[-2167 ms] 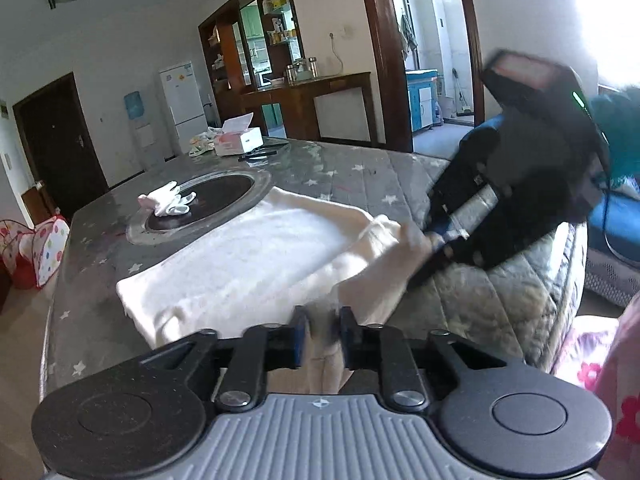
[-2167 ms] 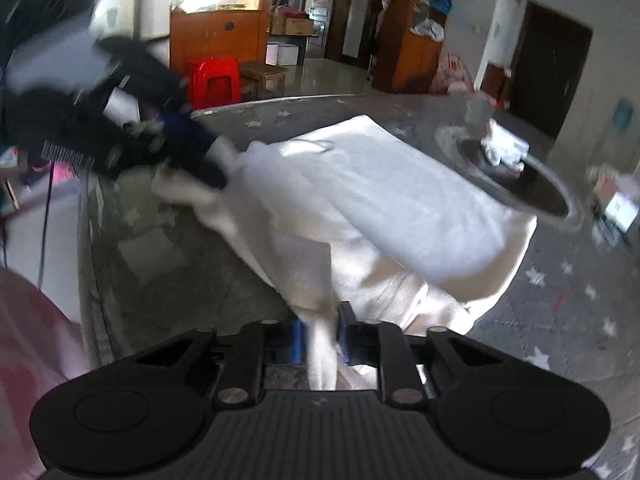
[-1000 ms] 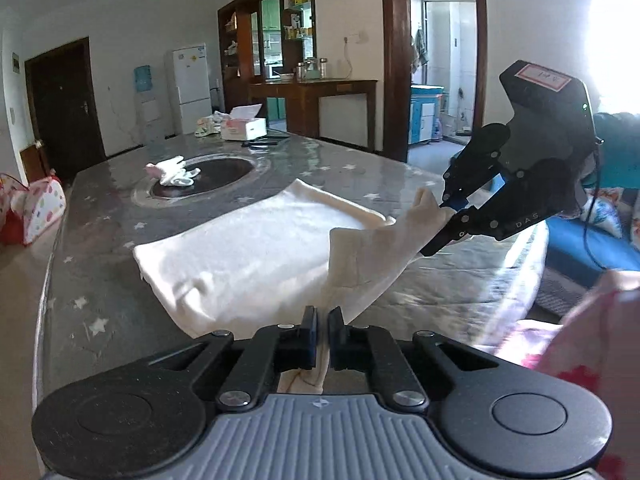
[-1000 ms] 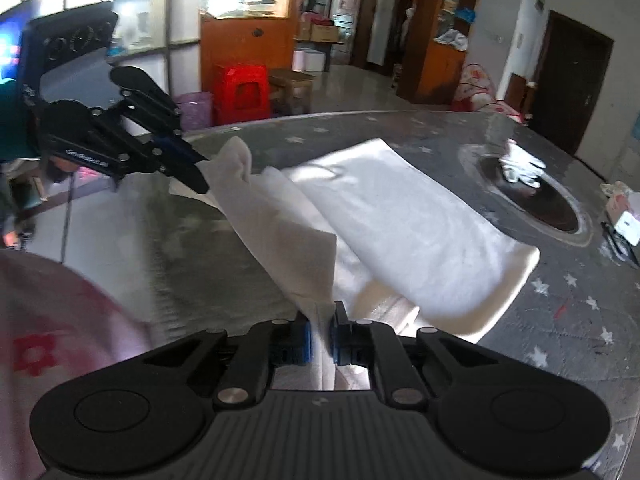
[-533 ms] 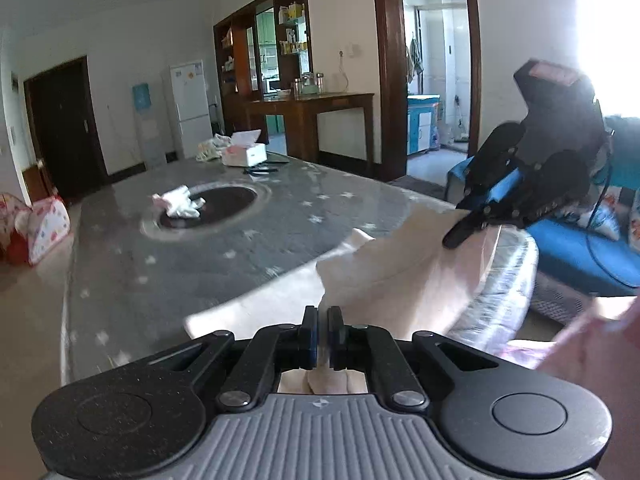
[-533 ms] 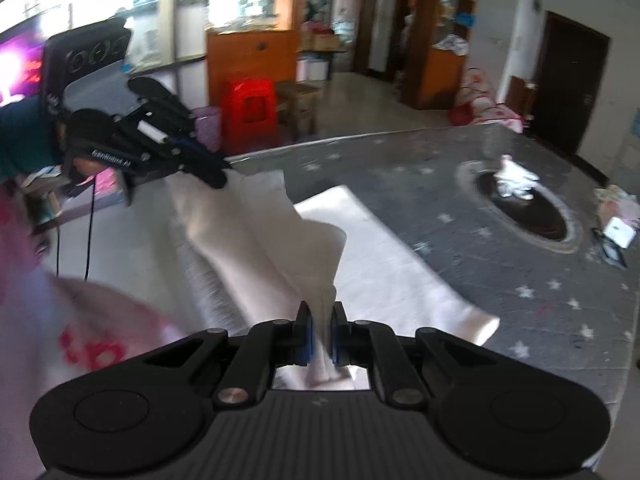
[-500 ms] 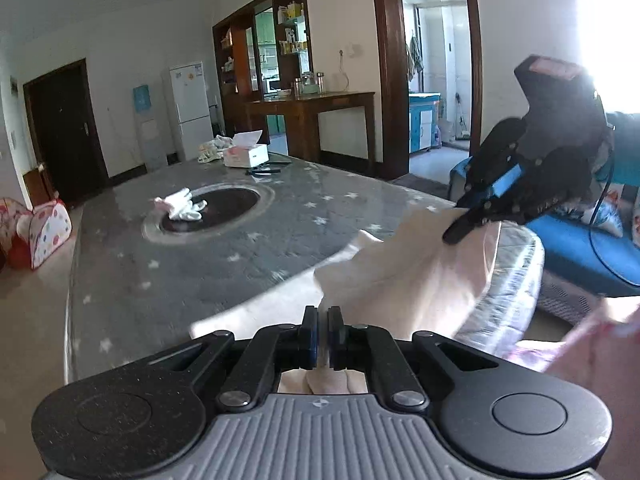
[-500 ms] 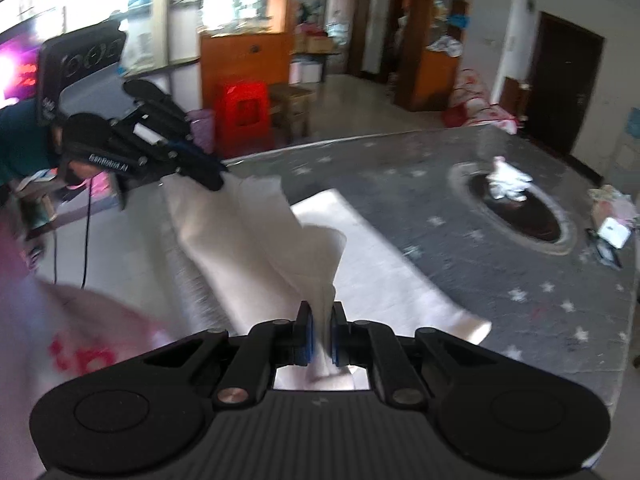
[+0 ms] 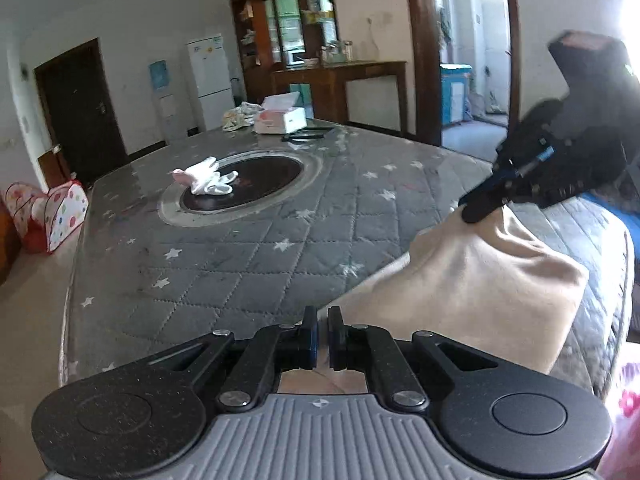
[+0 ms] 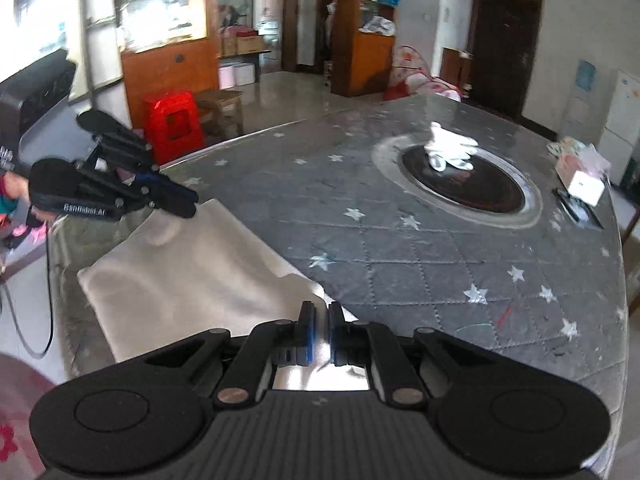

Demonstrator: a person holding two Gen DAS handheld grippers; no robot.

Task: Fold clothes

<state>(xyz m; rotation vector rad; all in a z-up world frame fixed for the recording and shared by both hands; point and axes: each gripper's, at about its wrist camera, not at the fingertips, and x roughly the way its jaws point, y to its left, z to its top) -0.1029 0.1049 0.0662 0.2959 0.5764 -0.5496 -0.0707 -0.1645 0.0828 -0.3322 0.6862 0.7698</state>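
Observation:
A cream-white garment [image 9: 472,288] is held up off the near edge of the grey quilted table [image 9: 248,248], stretched between both grippers. My left gripper [image 9: 323,334] is shut on one corner of it. My right gripper [image 9: 474,210] shows in the left wrist view, shut on the other corner. In the right wrist view the garment [image 10: 192,268] spans from my right gripper [image 10: 320,330] to my left gripper [image 10: 188,206], hanging over the table's near edge.
A round dark inset [image 9: 244,180] in the table holds white gloves [image 9: 206,178]. A tissue box [image 9: 280,118] and a pen lie at the far end. A red stool [image 10: 174,124] and a play tent [image 9: 52,208] stand on the floor.
Both grippers have pulled the garment off the middle of the table toward the near edge and lifted it. It now hangs stretched between them.

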